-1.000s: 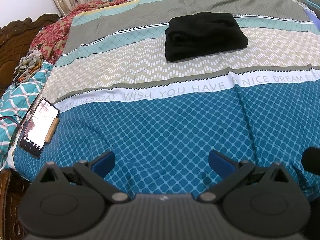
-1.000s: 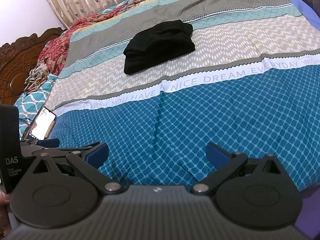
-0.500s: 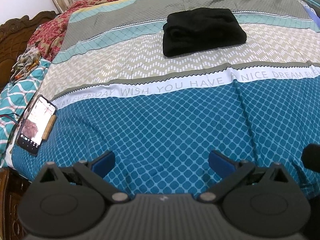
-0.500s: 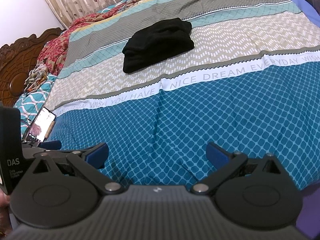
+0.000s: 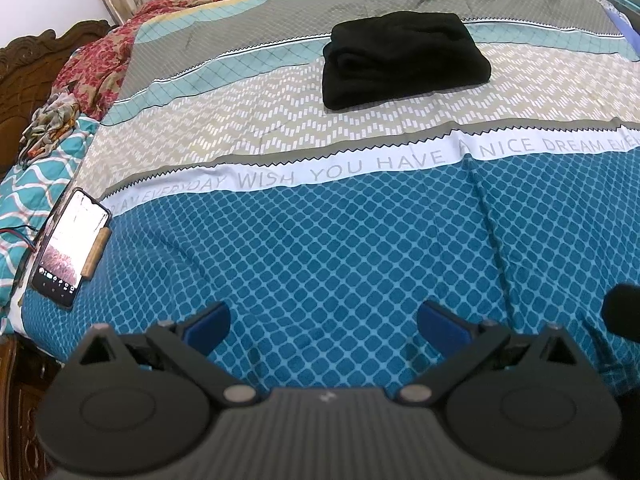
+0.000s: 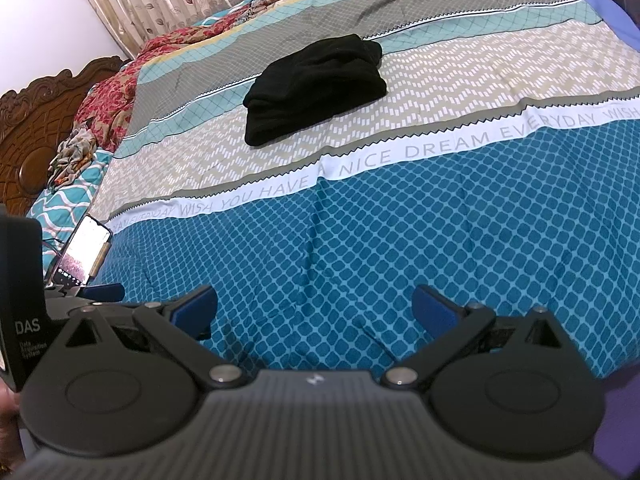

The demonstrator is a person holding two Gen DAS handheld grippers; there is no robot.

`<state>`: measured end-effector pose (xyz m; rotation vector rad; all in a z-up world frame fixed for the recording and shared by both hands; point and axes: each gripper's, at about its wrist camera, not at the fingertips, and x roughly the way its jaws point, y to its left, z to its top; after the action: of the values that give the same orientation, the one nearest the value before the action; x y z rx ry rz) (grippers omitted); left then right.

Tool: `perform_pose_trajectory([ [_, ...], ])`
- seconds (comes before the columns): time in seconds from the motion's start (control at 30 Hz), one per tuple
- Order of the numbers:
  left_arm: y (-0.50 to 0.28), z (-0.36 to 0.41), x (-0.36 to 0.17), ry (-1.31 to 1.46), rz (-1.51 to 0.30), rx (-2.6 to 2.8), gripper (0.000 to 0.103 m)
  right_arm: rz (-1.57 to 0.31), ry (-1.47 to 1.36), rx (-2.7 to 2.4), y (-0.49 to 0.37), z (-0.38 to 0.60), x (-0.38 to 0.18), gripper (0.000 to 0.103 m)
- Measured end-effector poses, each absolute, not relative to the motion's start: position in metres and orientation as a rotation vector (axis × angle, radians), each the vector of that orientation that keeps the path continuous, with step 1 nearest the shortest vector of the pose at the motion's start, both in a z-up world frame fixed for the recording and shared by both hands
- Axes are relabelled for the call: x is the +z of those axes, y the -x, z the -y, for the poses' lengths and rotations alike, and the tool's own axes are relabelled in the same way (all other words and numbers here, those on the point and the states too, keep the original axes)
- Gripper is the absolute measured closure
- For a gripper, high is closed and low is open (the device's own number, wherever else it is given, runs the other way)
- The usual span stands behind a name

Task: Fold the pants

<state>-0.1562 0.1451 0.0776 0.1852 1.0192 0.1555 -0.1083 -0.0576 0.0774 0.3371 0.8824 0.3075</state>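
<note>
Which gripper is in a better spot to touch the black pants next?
Probably the left gripper. In its view the folded black pants lie nearly straight ahead; from the right gripper they also sit ahead, only slightly left. Both are open, empty and far back over the bedspread, so it's close.

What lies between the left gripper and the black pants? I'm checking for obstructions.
Only bedspread lies between the left gripper and the pants; left wrist view shows it.
</note>
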Motion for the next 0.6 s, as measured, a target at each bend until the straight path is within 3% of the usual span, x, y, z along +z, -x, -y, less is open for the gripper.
perform_pose_trajectory([
  [0.6, 0.1548, -0.1466, 0.0745, -0.183, -1.032, 0.157, 0.000, -0.884, -0.338, 0.308, 0.1075, 0.0581, 0.0771, 0.000],
])
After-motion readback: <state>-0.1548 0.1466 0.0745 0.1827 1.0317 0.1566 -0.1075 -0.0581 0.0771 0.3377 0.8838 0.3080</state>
